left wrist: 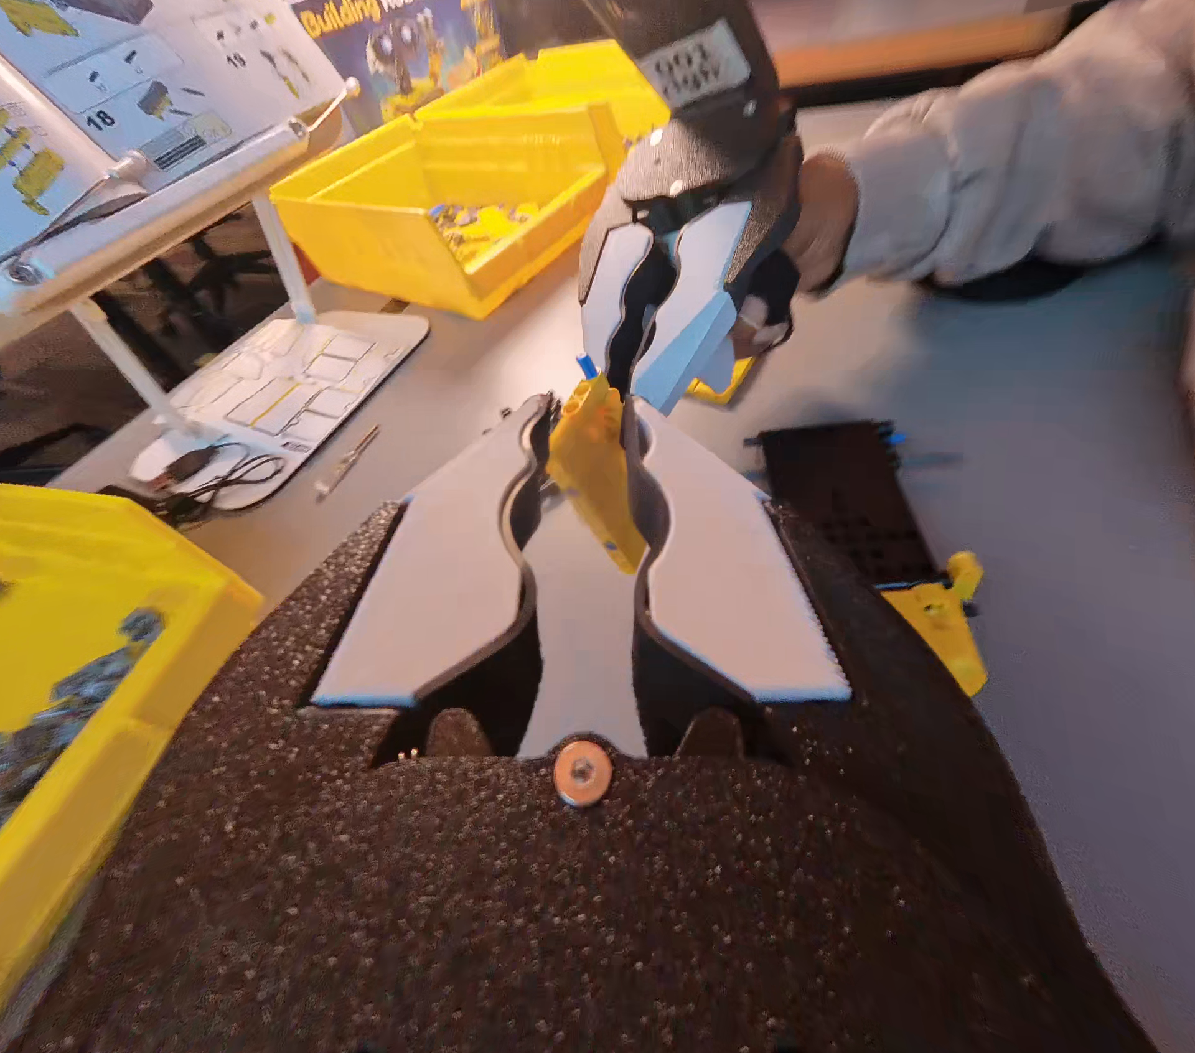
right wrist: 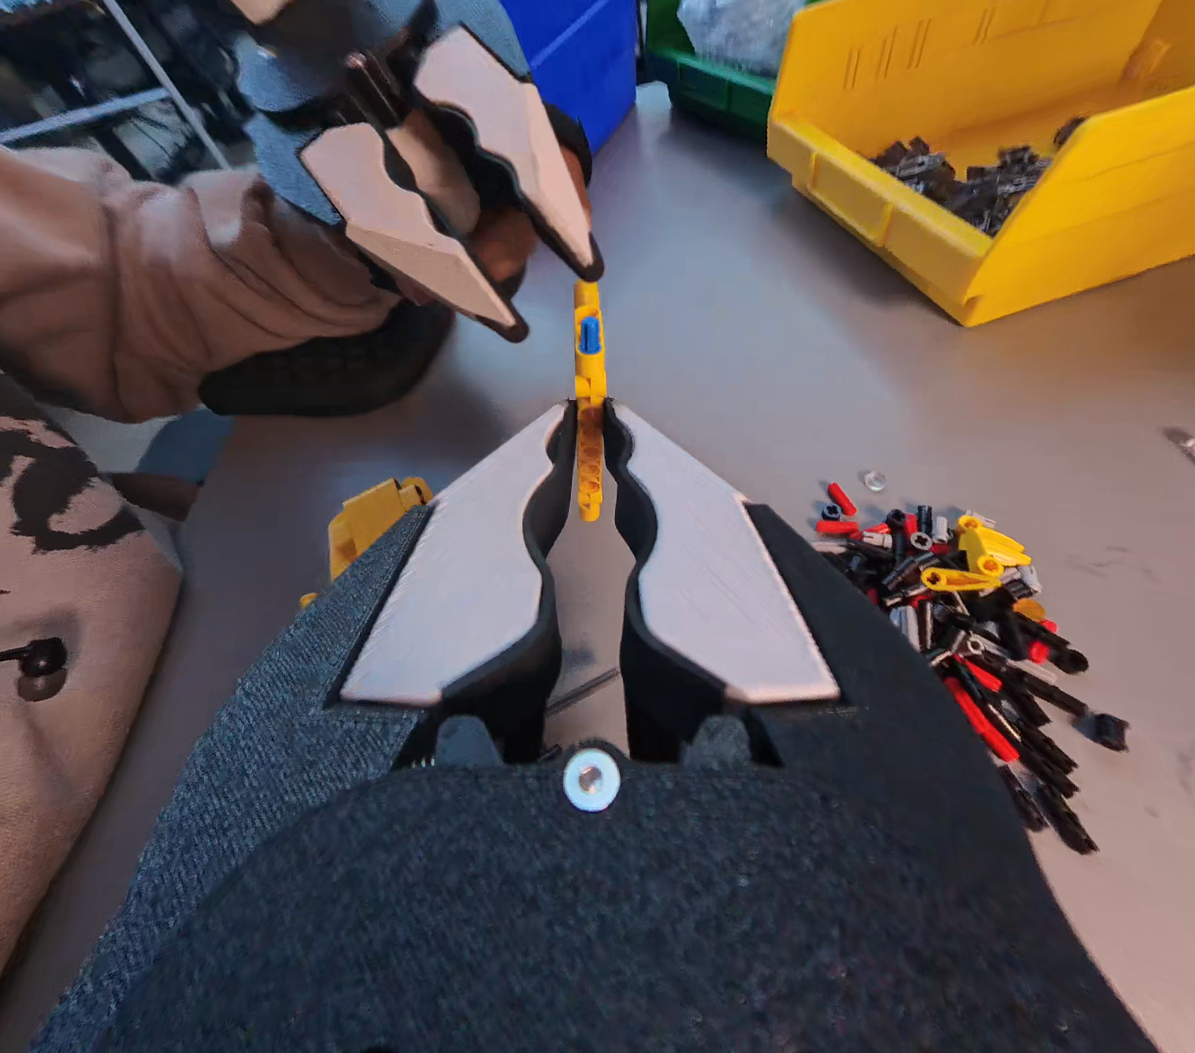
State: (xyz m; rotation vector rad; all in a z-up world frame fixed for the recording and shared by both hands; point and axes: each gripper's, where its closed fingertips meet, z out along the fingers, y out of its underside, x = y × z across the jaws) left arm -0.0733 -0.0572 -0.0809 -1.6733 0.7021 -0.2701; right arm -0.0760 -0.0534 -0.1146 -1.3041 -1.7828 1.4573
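Right wrist view — my right gripper [right wrist: 590, 408] pinches the yellow beam [right wrist: 590, 382] tight. Left gripper [right wrist: 555, 301] gapes wide — tips beside the beam's far end.

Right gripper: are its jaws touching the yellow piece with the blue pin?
Touching. The right wrist view shows the right gripper with its jaws pressed against both faces of the yellow piece, no gap on either side.

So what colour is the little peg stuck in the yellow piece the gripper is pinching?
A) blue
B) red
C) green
A: the right wrist view shows a short blue peg poking out of the yellow piece, just above where the right gripper pinches it.
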